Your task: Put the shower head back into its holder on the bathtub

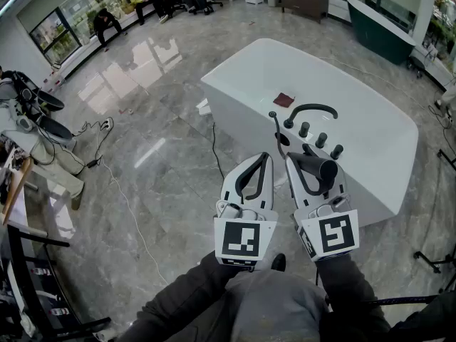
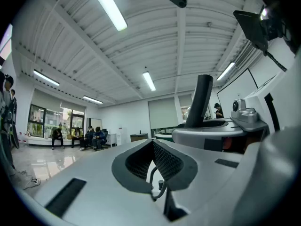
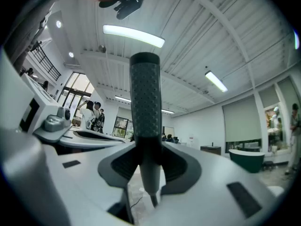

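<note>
My right gripper (image 1: pixel 308 159) is shut on the black shower head (image 1: pixel 320 167), held just in front of the white bathtub's (image 1: pixel 370 137) near rim. In the right gripper view the textured handle (image 3: pixel 145 98) stands upright between the jaws of that gripper (image 3: pixel 146 147). On the rim are a black curved spout (image 1: pixel 311 108), three black knobs (image 1: pixel 321 140) and a small black fitting (image 1: pixel 283 139) with a thin hose (image 1: pixel 277 129). Beside it my left gripper (image 1: pixel 265 157) is shut with nothing in it. In the left gripper view the shower head (image 2: pixel 202 100) rises to the right of the left gripper (image 2: pixel 153 144).
A red patch (image 1: pixel 283 100) lies inside the tub. A cable (image 1: pixel 121 191) runs over the glossy grey floor at the left, near a black rack (image 1: pixel 28 276). People sit far back by the windows (image 1: pixel 107 21). A dark green tub (image 1: pixel 377 27) stands at the far right.
</note>
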Demonstrator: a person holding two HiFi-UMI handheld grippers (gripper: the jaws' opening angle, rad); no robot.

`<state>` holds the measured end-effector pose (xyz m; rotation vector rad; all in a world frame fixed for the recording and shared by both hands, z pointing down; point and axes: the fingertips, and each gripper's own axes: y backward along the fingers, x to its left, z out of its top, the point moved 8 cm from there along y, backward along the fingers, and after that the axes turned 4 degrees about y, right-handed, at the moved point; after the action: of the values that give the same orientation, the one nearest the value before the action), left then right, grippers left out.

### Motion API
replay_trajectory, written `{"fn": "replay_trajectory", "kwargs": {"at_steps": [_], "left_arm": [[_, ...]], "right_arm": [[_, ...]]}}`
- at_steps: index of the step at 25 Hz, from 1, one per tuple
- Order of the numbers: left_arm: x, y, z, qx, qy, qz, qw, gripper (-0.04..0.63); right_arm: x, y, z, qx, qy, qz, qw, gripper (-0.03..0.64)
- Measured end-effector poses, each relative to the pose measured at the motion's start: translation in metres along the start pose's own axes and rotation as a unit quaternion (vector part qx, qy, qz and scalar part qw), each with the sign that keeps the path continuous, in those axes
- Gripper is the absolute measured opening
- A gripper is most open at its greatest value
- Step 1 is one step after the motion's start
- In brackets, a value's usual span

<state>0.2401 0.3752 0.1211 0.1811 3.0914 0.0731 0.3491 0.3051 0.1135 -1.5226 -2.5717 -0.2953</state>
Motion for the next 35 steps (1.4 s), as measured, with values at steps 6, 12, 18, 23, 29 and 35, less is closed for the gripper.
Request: {"fn": "replay_trajectory", "kwargs": {"at_steps": [6, 12, 18, 23, 29, 35], "left_arm": [[-0.009, -0.008, -0.002, 0.005, -0.001, 0.001, 1.0, 0.003], [-0.02, -0.016, -0.005, 0.011, -0.002, 0.006, 0.9999, 0.003], [-0.032, -0.019, -0.018, 0.027, 0.002, 0.025, 0.9993, 0.003], [-0.024, -0.02, -0.024, 0.036, 0.003, 0.043, 0.9985, 0.003], [0.007, -0.049, -0.042, 0.043, 0.019, 0.041, 0.998, 0.003], [0.047, -0.09, -0.05, 0.042, 0.032, 0.023, 0.9983, 0.003]], "right_arm": [[-0.011, 0.003, -0.004, 0.0, -0.001, 0.0, 1.0, 0.135], [-0.022, 0.008, -0.009, -0.005, -0.009, 0.008, 1.0, 0.135], [-0.034, 0.019, -0.011, -0.013, -0.006, 0.02, 1.0, 0.135], [-0.038, 0.016, -0.005, -0.024, -0.008, 0.031, 0.999, 0.135], [-0.044, -0.014, -0.008, -0.013, -0.014, 0.033, 0.999, 0.135], [-0.045, -0.056, -0.011, 0.005, -0.012, 0.029, 0.999, 0.135]]}}
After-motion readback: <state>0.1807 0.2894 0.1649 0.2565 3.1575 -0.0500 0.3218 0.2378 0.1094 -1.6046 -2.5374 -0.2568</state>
